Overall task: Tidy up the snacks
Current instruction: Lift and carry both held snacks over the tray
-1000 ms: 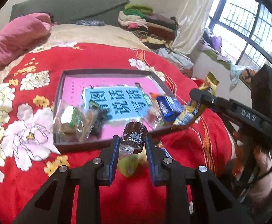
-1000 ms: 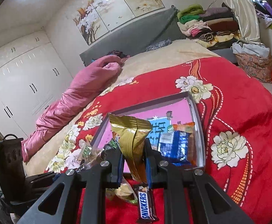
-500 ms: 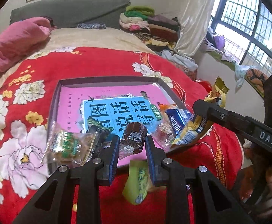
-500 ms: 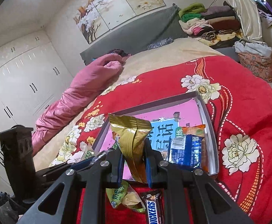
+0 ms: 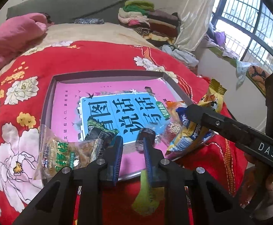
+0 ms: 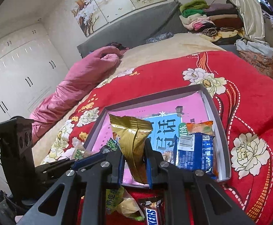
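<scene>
A: What is the left tool (image 5: 132, 146) doing?

B: Its jaws are narrow and closing, with nothing between them. A brown sweet (image 5: 145, 135), blurred, sits at the tip of its right finger, over the box.

A: And the right tool (image 6: 133, 148)?

B: It is clamped on a gold packet (image 6: 130, 131), which stands up out of the jaws. Its own camera shows only the packet's gold back. The left camera shows the yellow printed front hanging below the black fingers, at the box's near right corner.

A: What lies beyond the tools?

B: A shallow grey box (image 6: 207, 101) with a pink book (image 5: 108, 93) flat on its floor. Just right of the right tool, a blue packet (image 6: 194, 153) lies in the box with an orange packet (image 6: 200, 128) behind it. Left of the left tool, a clear bag of pastry (image 5: 65, 151) leans over the box's near left corner, with a green and black packet (image 5: 100, 131) beside it.

A: Anything outside the box?

B: Under the right tool, on the red bedspread (image 5: 99, 56), lie a green bag (image 6: 121, 200) and a chocolate bar (image 6: 152, 213). The left camera shows only a sliver of the green bag and hides the bar behind its own fingers.

A: Farther out?

B: A pink quilt (image 6: 76, 82) is far left and folded clothes (image 5: 147, 18) are past the bed. The window (image 5: 249, 28) shows only in the left view, and the white wardrobe (image 6: 24, 65) only in the right.
</scene>
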### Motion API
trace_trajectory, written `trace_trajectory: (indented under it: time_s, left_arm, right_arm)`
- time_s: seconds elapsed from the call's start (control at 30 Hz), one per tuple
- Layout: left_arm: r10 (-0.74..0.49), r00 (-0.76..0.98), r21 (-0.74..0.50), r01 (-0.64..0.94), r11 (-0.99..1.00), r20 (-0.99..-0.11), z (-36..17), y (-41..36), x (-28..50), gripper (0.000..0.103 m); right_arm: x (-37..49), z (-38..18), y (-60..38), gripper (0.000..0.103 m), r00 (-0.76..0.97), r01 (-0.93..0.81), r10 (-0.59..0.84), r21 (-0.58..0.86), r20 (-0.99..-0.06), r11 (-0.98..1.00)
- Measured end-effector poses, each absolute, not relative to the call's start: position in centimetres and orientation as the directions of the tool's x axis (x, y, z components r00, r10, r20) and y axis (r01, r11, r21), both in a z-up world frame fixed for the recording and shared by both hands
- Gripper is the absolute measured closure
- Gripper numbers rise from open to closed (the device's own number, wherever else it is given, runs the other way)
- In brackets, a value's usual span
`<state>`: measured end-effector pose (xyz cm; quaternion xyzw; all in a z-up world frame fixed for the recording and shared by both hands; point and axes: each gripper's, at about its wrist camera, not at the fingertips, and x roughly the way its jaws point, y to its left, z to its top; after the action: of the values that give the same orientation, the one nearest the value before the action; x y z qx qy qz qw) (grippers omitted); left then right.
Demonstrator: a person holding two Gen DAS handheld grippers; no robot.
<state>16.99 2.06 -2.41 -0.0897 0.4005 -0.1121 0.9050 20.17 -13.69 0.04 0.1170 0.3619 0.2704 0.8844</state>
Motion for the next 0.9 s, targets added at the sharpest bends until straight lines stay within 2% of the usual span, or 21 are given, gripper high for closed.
trace_trajectory:
  time_s: [0.9]
  left_arm:
    - [-0.271, 0.627, -0.245, 0.13, 0.961, -0.731, -3.4, 1.9, 17.3, 0.08]
  right_arm:
    - [21.5, -2.1, -11.9, 0.083, 0.541, -0.401, 0.537, 0.363, -0.647, 0.841]
